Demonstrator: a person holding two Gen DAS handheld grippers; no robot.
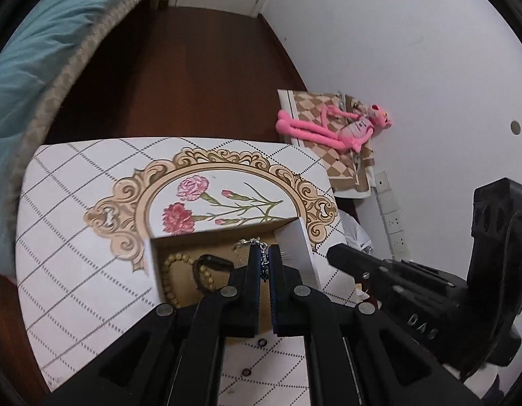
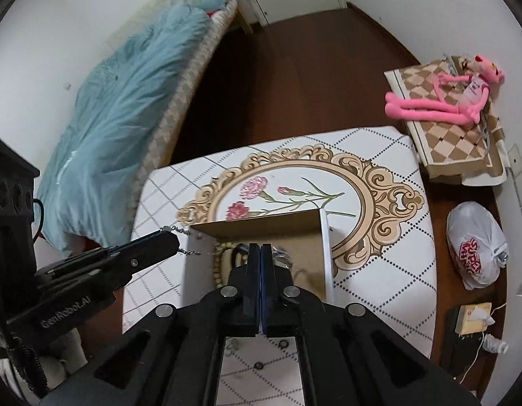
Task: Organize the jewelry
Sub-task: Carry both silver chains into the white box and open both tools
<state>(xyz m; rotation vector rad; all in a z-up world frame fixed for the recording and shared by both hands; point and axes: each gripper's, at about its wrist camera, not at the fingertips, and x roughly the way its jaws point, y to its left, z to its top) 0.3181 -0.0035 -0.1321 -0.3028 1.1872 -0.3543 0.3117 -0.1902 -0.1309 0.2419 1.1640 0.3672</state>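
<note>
Left gripper [image 1: 265,257] hovered over open cardboard box [image 1: 220,233], fingers pinching silver chain [image 1: 250,243]. Right gripper [image 2: 260,253] alongside, above box, fingers pressed together, nothing visible between.

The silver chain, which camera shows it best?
Right wrist view: the silver chain dangles in the open from the left tongs beside the box. Left wrist view shows only a bit beyond its own closed fingers.

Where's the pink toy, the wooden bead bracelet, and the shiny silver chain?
pink toy [image 2: 430,105]: right wrist view, on its long legs.
bead bracelet [image 1: 166,280]: left wrist view, on its left curve inside the box.
silver chain [image 1: 249,243]: left wrist view, on links above the closed jaws.
</note>
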